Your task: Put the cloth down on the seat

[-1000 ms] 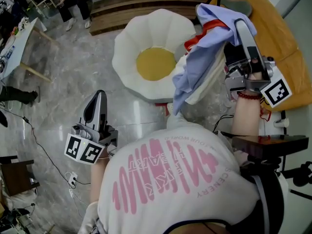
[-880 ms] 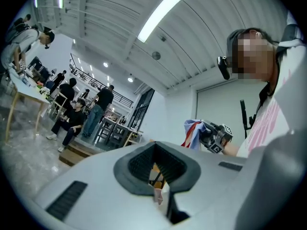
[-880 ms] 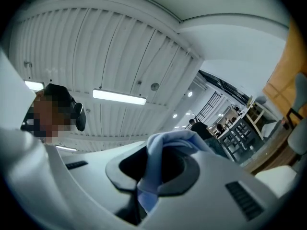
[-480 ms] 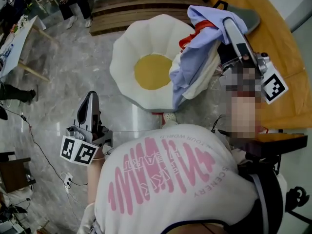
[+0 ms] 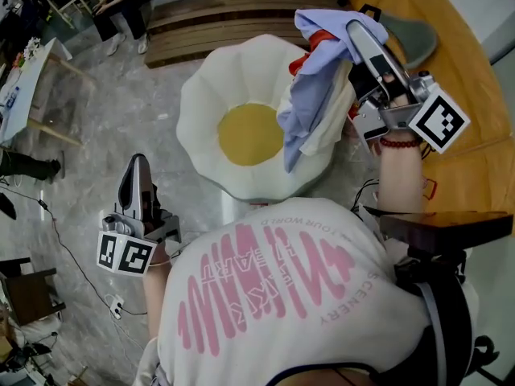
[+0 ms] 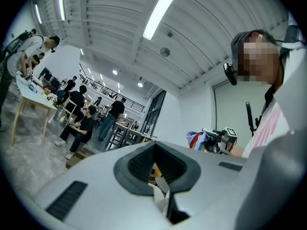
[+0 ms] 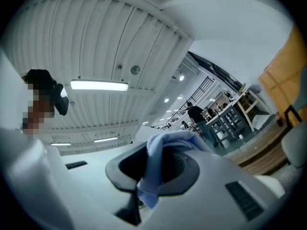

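– White cotton with a pink print fills the near edge: that is the wearer's own shirt (image 5: 265,296). What lies past it?

– The left gripper (image 5: 138,166), low on the left over a grey polished stone floor (image 5: 105,135). Its jaws are pressed together with nothing between them. A thin cable (image 5: 60,240) trails across the floor beside it.

– And the seat?

– The seat (image 5: 201,95) stands in the middle of the floor, a white scalloped shell around a yellow cushion (image 5: 249,133). The cushion is bare. There is open floor to its left and in front of it. On the right it is hemmed in by orange upholstery (image 5: 475,87).

– Where is the cloth?

– The cloth (image 5: 310,95) is pale blue with red and white in it. It hangs from the right gripper (image 5: 356,30), whose jaws pinch a fold of it. It dangles over the seat's right rim, not on the cushion. Whether it brushes the rim, I cannot tell.

– Farther off?

– Low wooden steps (image 5: 225,14) lie behind the seat. A white table (image 5: 20,79) is cut off at the left edge, and a seated person (image 5: 121,6) is cropped at the top. From above, the cloth covers the right gripper's tips. A grey shape (image 5: 414,43) behind that gripper is half hidden and I cannot name it.
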{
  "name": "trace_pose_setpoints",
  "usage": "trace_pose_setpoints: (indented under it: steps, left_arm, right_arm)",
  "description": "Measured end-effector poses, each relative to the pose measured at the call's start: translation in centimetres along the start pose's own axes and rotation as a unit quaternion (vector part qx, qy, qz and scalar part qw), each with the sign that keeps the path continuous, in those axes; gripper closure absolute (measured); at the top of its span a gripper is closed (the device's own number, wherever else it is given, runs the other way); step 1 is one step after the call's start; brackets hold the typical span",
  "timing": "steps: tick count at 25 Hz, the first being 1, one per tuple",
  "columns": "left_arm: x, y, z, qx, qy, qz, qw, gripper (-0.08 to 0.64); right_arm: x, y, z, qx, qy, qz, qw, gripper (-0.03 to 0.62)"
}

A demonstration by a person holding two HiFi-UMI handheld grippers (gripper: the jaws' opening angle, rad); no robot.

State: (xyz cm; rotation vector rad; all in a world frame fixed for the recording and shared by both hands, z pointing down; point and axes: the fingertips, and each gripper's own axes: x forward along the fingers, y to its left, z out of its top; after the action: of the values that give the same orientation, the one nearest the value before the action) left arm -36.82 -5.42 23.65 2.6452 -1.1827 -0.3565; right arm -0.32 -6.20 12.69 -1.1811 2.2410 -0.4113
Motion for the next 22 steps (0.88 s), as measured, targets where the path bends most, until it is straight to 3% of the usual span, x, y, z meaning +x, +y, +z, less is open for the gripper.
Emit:
trace_pose_setpoints:
  steps: [3,7,15,22]
  left_arm:
    - [3.0,0.8,0.5,-0.004,-0.012,0.016,0.9998,0.551]
    - [5.0,-0.1,-1.9,-0.001,-0.002,0.014,0.9999,0.551]
    - [3.9,-1.0,-4.0,-0.008,0.026,0.044,0.9987,0.551]
    - [4.9,5.2,-2.7,-0.026,0.036,0.047,0.9979,0.551]
  right_arm:
    - [2.3,-3.5,0.5,0.006,0.020,-0.001,1.000,0.543]
    - [2.3,-8.3,-0.4,0.010,0.033,-0.021,0.999,0.543]
    - [2.2,-11.3,-1.6,0.043,0.033,-0.034,0.998,0.543]
    - [7.3,-12.6,-5.2,0.063,0.044,-0.052,0.996,0.543]
